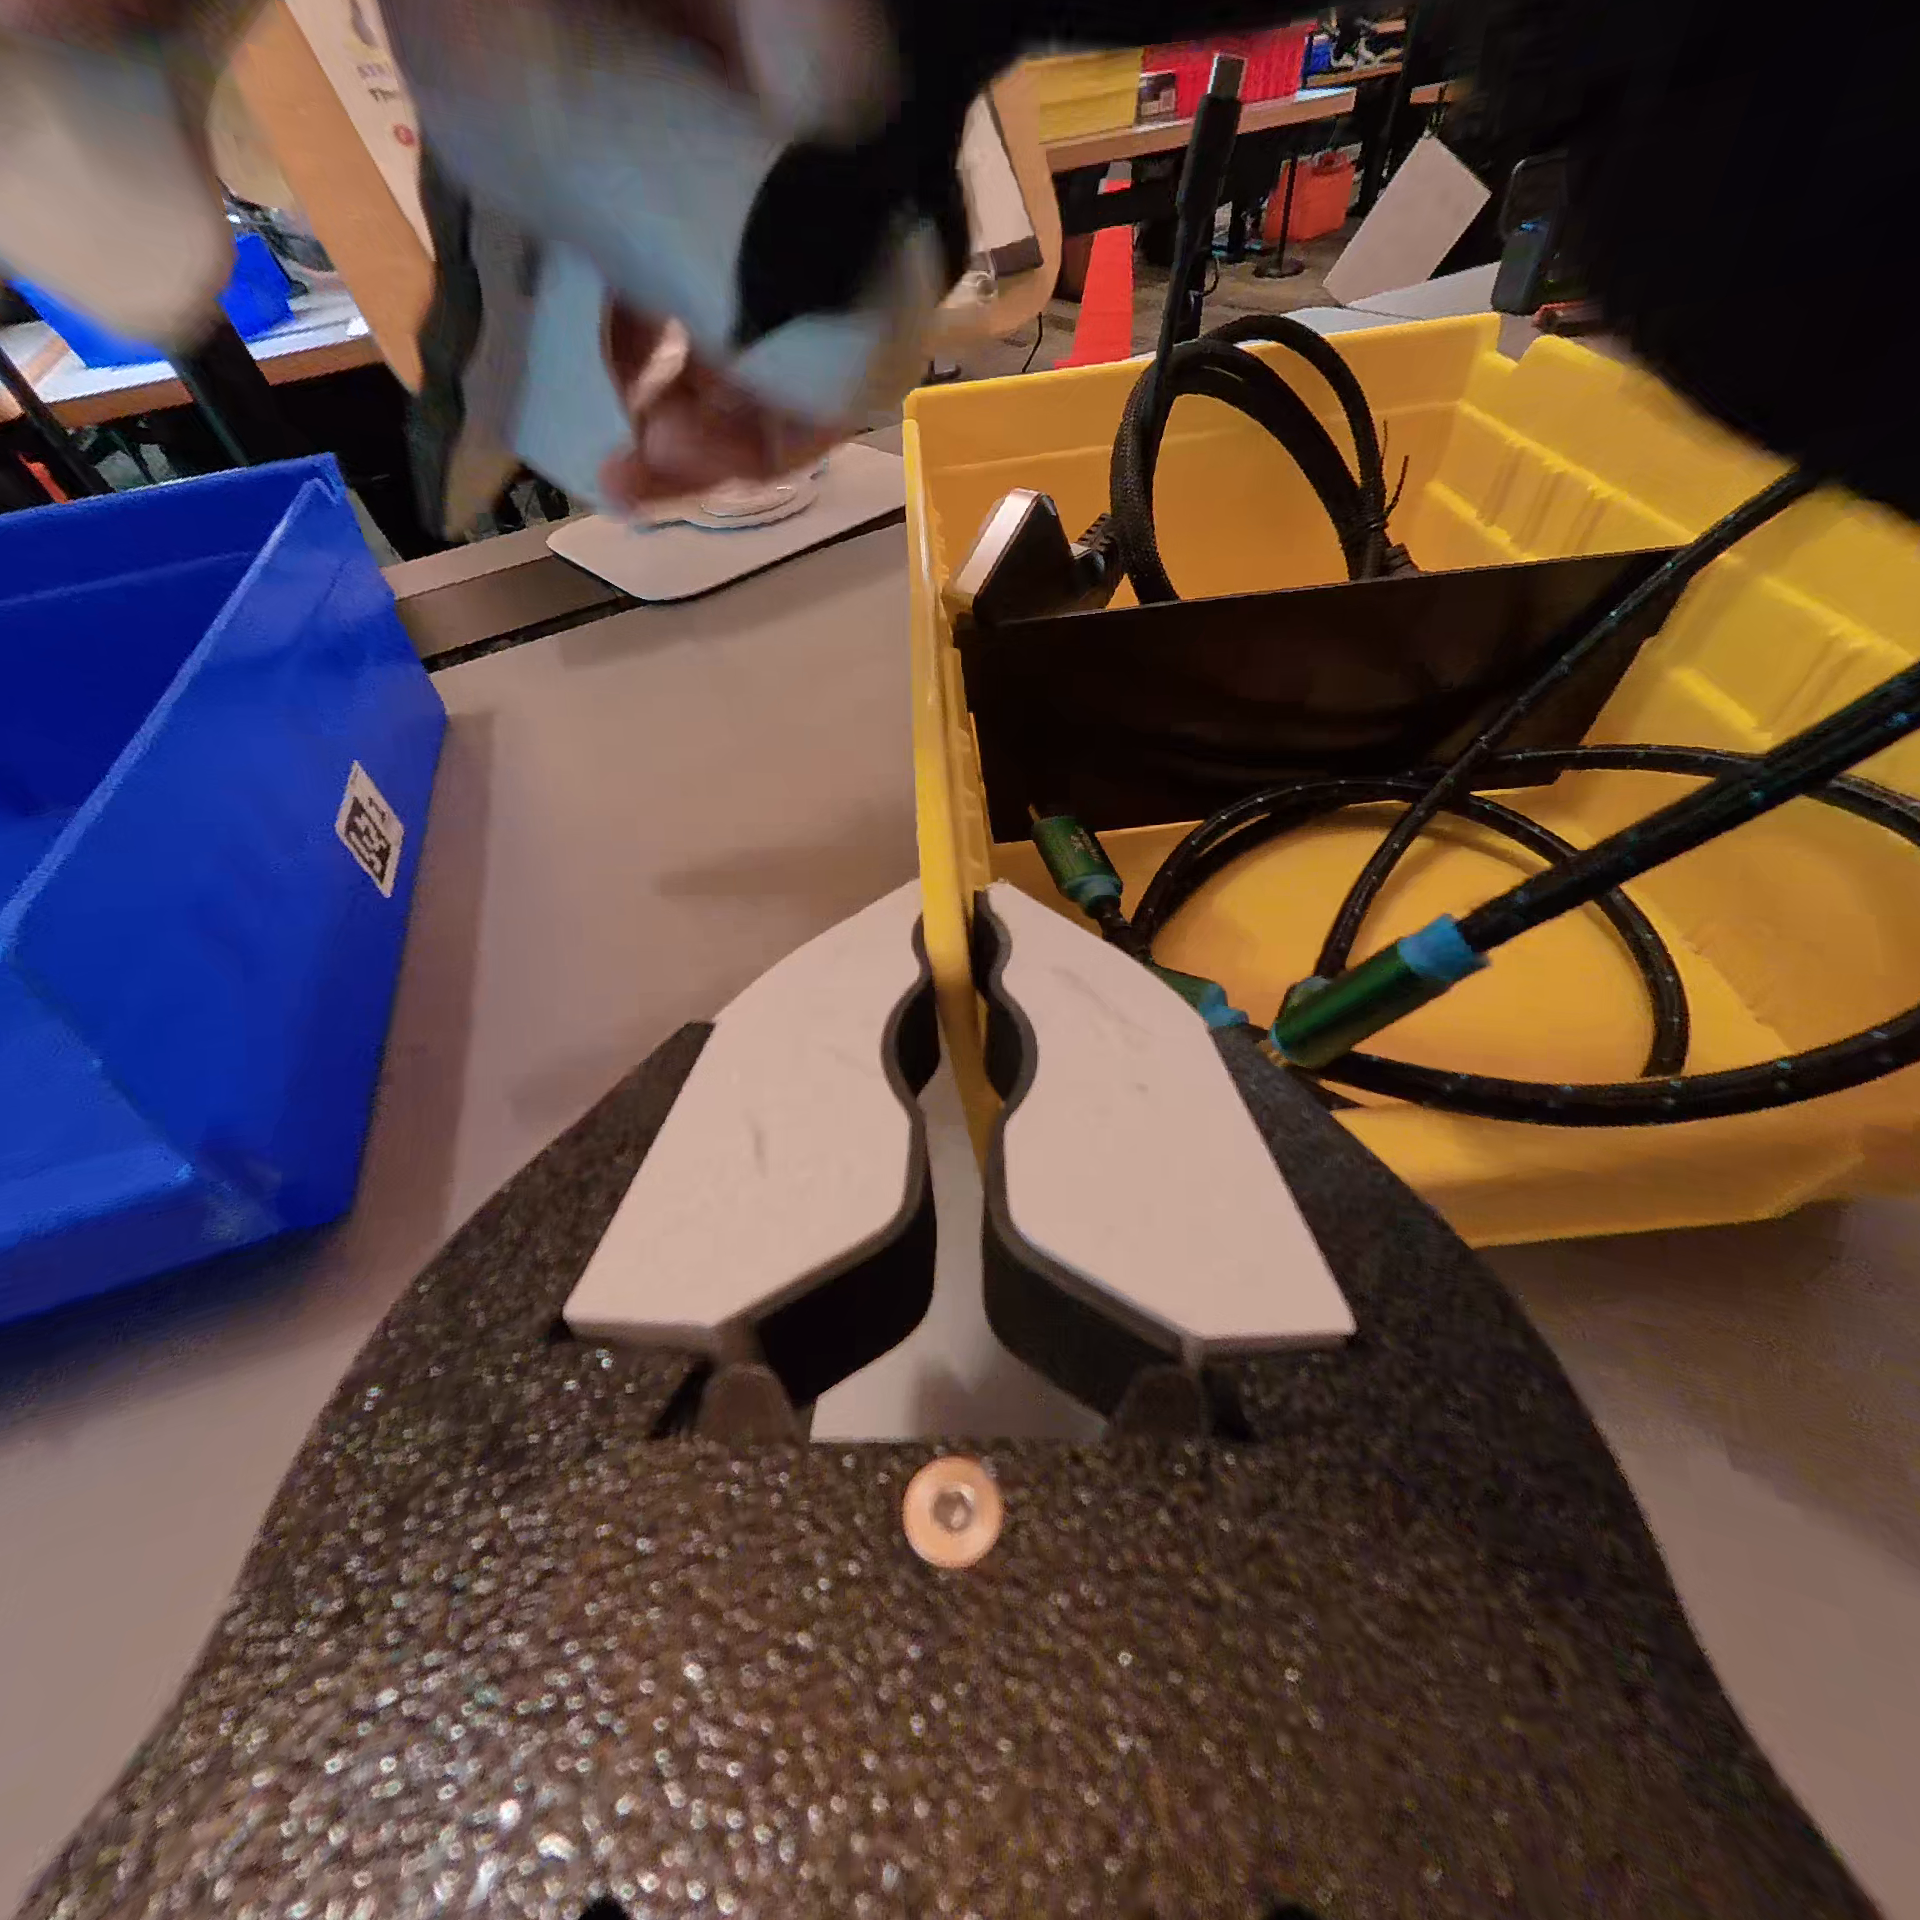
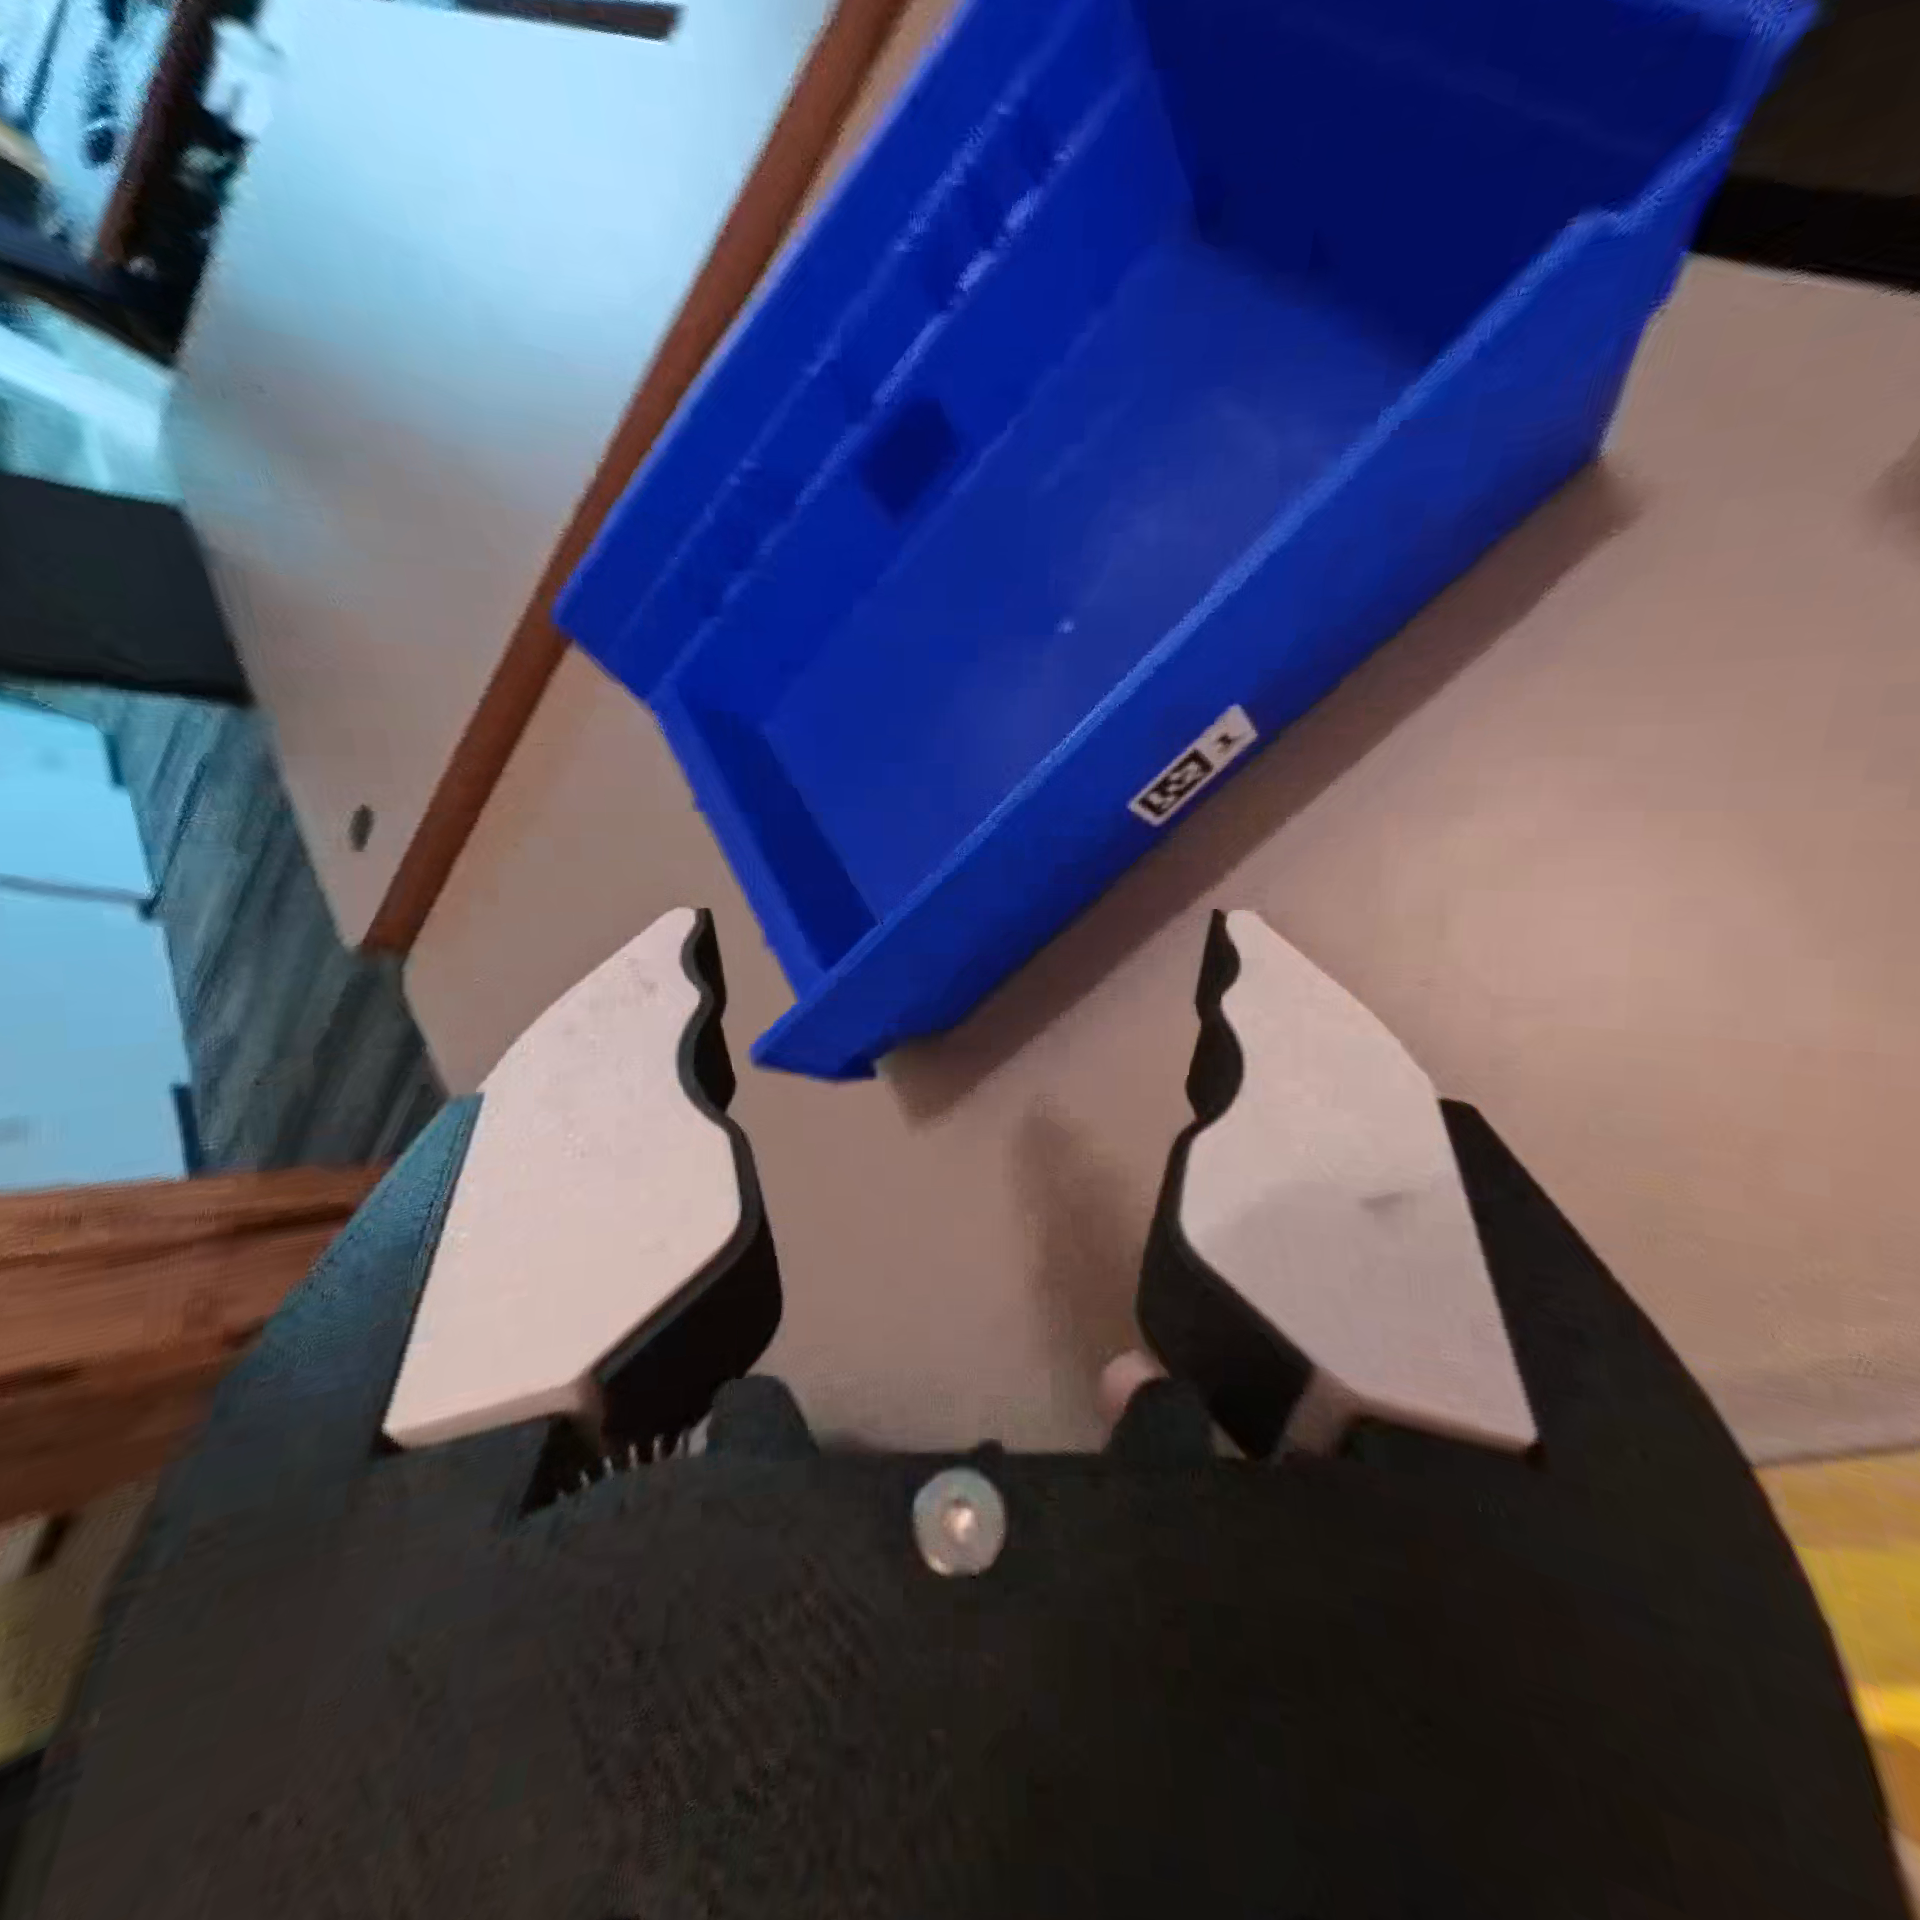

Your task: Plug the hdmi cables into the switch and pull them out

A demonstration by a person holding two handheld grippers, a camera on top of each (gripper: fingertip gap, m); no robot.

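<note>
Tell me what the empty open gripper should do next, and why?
Probably swing the right gripper toward the yellow bin and reach for a green HDMI plug. It is open, empty, and aimed at the blue bin, while the left gripper clamps the yellow bin's wall.

Bare table (image 1: 665, 790) between blue bin (image 1: 208, 831) and yellow bin (image 1: 940, 727).

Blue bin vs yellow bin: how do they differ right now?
The blue bin looks empty inside; the yellow bin holds coiled braided HDMI cables with green plugs and a black divider. The left gripper is closed on the yellow bin's side wall; nothing grips the blue bin, and the open right gripper hangs over the table near its corner. The blue bin carries a white sticker; none shows on the yellow. Both sit on the grey table.
</note>
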